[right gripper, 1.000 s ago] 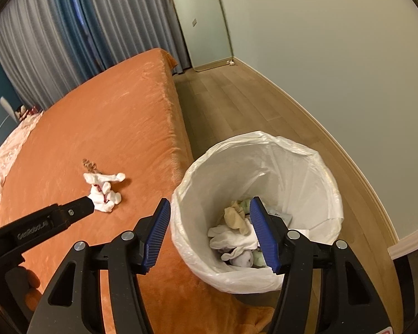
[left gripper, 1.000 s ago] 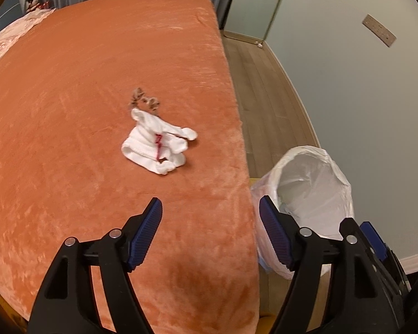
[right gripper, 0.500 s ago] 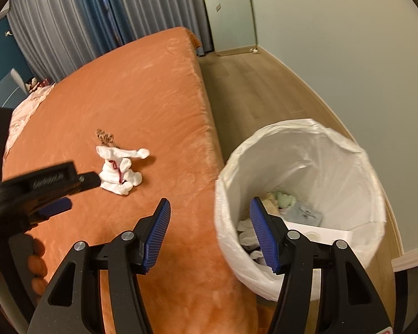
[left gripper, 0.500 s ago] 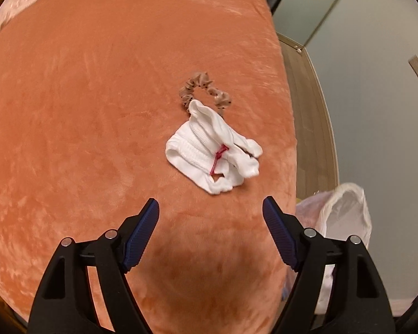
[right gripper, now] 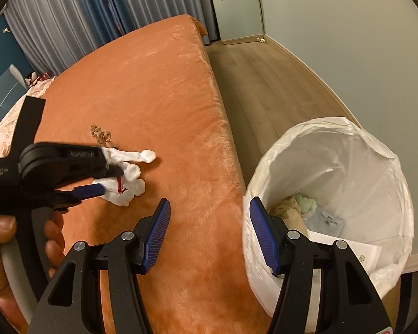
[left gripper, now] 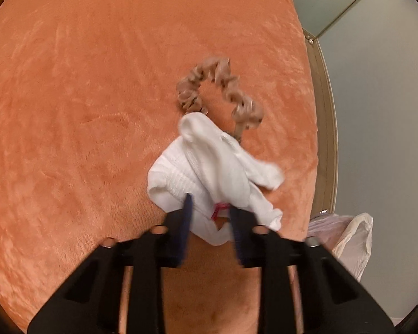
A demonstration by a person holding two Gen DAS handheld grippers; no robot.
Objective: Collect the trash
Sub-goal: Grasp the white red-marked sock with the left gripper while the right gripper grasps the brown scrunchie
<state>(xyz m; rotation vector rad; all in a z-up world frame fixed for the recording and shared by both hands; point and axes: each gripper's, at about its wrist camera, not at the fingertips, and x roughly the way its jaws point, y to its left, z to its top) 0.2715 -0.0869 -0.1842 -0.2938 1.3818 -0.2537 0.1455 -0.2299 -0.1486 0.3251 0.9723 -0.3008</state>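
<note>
Clamping my left tongs (left gripper: 210, 217), just closed, on the white sock bundle (left gripper: 214, 172) lying on the orange bed (left gripper: 83, 111); right tongs (right gripper: 209, 233) apart, empty, beside the lined bin (right gripper: 348, 153).

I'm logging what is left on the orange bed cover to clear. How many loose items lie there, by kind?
White sock bundle: 1
Tan scrunchie: 1
Total: 2
</note>
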